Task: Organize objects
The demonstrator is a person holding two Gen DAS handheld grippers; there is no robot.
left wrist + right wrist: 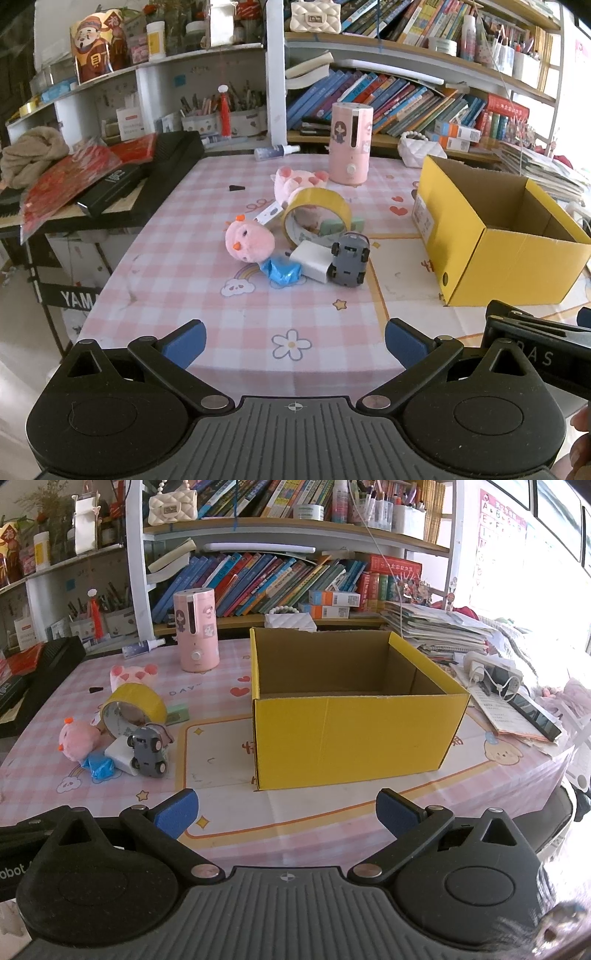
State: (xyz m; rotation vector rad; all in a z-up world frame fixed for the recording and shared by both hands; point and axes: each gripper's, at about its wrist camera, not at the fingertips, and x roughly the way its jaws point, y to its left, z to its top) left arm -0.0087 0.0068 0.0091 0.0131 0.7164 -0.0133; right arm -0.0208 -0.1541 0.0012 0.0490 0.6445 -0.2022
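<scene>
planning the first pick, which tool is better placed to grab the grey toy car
Left, probably. The grey toy car lies almost straight ahead of the open left tool; the right tool faces the yellow box instead.

A: Bright daylight, pouring in from three o'clock; window (554, 524) blown out to white glare.
B: Soft shadow inside the yellow box (354, 734). Sharp at centre, no motion blur; shelves (406, 55) bowed by fisheye, corners vignetted black.

The green block (334, 226) sits half hidden behind the tape roll (316, 214) — possibly two blocks.
</scene>
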